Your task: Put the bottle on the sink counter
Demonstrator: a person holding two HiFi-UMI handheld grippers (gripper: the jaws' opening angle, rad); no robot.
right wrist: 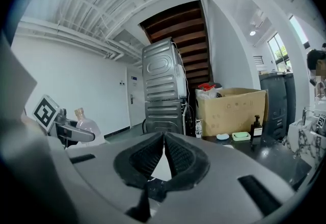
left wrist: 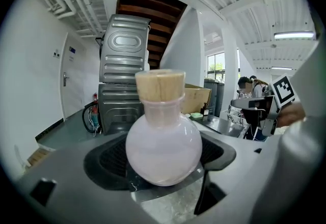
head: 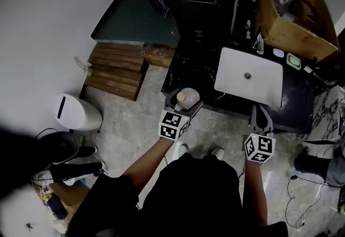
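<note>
Left of the white rectangular sink basin (head: 248, 77), on the black marble counter's (head: 200, 75) corner, the round pink cork-stoppered glass bottle (left wrist: 163, 149) stands between my left gripper's (head: 186, 100) wide-spread jaws, apparently let go, while my right gripper (right wrist: 164, 141) stays clear, closed and empty.

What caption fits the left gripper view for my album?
Round pink bottle, cork stopper, between the open jaws of the left hand-held gripper.

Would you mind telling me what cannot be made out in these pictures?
- Left gripper view: whether the bottle rests on the counter or hangs; its belly covers its base.
- Left gripper view: whether the jaws press on it; its belly covers the contact.
- Head view: what fills the box; too small.
</note>
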